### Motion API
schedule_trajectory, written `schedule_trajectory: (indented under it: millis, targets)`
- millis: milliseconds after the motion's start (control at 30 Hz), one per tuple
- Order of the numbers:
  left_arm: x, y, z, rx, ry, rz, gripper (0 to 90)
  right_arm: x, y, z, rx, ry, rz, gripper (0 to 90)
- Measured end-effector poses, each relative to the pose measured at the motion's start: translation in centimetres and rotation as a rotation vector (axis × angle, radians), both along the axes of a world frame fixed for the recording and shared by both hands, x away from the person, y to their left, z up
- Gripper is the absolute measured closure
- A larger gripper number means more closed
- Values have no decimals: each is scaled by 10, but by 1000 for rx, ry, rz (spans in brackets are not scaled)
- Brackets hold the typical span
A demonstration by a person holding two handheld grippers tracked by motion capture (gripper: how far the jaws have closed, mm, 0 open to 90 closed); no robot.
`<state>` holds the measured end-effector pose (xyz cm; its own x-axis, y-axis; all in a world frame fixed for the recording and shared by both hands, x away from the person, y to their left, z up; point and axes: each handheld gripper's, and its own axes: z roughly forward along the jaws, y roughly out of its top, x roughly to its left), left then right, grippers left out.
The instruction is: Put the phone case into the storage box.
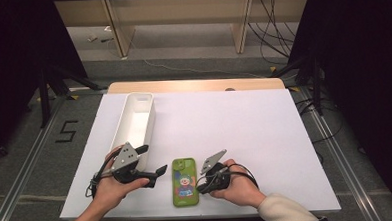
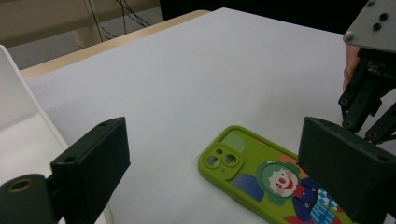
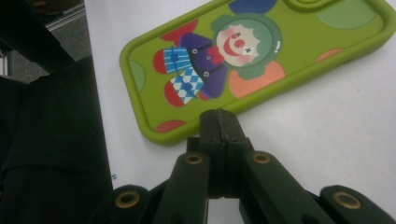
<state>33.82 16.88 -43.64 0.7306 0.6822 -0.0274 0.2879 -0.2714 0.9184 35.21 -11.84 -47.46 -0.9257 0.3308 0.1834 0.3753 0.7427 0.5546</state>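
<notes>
A phone in a green case [image 1: 184, 182] printed with a clown lies camera-side up near the table's front edge, between my two hands. My left gripper [image 1: 152, 160] hovers just left of it, open, with nothing between its jaws. In the left gripper view the phone [image 2: 261, 182] lies ahead between the wide-apart jaws of the left gripper [image 2: 219, 158]. My right gripper [image 1: 201, 188] is shut and empty at the phone's right edge. In the right gripper view the closed tips of the right gripper [image 3: 219, 123] sit right against the long side of the case [image 3: 243, 56]; contact is unclear.
A long white bin [image 1: 134, 123] stands lengthwise at the left of the white table top [image 1: 244, 123], just behind my left hand. The right gripper [image 2: 369, 98] shows at the right of the left gripper view. A wooden edge [image 1: 193, 85] runs along the back.
</notes>
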Motion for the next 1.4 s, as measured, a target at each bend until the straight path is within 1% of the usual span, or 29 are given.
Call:
schedule_trajectory:
  millis: [167,400,533,633,700,867,967,1033,1100,1167,1233,1300,1333,1400]
  targets:
    - [0,0,0,1,1,2,87,-1,2,-2,21,20,5,900]
    - [0,0,0,2,0,1,90,-5,7,-3,33,30,15,900]
    - [0,1,0,4,0,2,92,-6,10,-5,51,36,15,888]
    - [0,0,0,6,-2,0,95,-7,12,-6,59,45,15,895]
    - [0,0,0,10,-3,-4,96,-7,13,-6,59,46,19,900]
    - [0,0,0,9,0,-8,101,-7,18,-8,80,56,22,900]
    - [0,0,0,10,0,-8,106,-7,20,-9,87,53,22,899]
    - [0,-1,0,10,1,-8,107,-7,21,-10,101,58,15,891]
    - [-1,-1,0,10,1,-8,108,-7,21,-12,111,53,18,886]
    - [-1,0,0,13,1,-10,108,-8,22,-12,118,56,18,869]
    - [-1,0,0,14,1,-10,109,-7,21,-12,126,63,22,833]
    - [-1,0,1,11,2,-9,112,-7,19,-12,133,51,18,798]
    - [-1,0,1,10,2,-9,113,-6,18,-11,145,54,15,779]
    - [-1,1,1,13,0,-10,113,-4,13,-8,164,37,-2,738]
